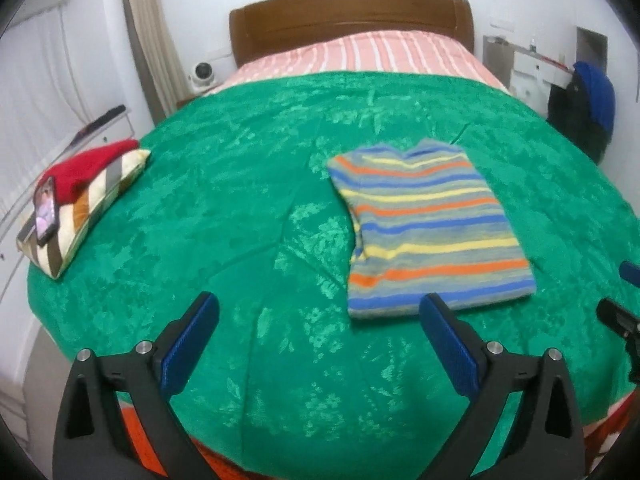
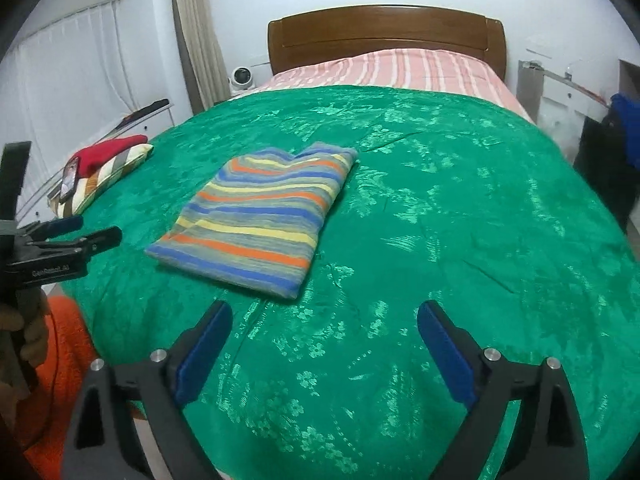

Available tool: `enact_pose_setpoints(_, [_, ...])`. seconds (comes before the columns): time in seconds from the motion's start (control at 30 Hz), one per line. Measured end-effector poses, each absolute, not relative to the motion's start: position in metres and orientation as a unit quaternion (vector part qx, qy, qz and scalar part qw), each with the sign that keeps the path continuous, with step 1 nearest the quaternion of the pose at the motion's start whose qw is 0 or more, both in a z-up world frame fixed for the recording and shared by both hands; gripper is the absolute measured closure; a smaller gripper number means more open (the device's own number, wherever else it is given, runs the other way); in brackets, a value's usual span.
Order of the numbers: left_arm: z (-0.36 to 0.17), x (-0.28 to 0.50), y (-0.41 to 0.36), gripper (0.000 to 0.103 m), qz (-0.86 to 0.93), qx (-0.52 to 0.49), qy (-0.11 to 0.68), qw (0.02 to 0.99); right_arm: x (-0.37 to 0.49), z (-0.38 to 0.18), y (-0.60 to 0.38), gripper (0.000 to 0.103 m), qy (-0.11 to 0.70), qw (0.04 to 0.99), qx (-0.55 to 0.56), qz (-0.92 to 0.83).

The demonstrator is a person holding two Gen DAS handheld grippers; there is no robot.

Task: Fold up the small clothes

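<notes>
A small striped shirt [image 1: 430,216] in blue, orange, yellow and grey lies folded into a narrow rectangle on the green bedspread [image 1: 248,208]. It also shows in the right wrist view [image 2: 260,216]. My left gripper [image 1: 320,312] is open and empty, held above the bedspread just in front of and left of the shirt's hem. My right gripper [image 2: 324,316] is open and empty, in front of and right of the shirt. The left gripper also shows at the left edge of the right wrist view [image 2: 86,230]. The right gripper shows at the right edge of the left wrist view [image 1: 624,296].
A striped cushion [image 1: 80,208] with a red garment [image 1: 86,170] and a phone [image 1: 44,210] lies at the bed's left edge. A wooden headboard [image 1: 348,12] and pink striped sheet [image 1: 360,56] are at the far end. Dark and blue clothes [image 1: 588,104] hang on the right.
</notes>
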State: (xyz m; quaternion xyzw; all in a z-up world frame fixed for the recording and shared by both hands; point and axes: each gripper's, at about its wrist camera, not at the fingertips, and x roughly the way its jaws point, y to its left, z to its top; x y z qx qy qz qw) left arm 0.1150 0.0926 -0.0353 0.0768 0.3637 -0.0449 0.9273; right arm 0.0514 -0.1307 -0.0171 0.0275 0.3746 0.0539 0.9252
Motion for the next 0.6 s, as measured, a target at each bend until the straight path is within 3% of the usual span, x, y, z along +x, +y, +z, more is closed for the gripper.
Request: enact_pose_setpoints(0.6, [-0.0332, 0.1104, 0.0828, 0.002, -0.026, 0.084, 0.346, 0.934, 0.0466, -0.0201, -0.1234, 0.01, 0.377, 0.926, 0.012, 0.026])
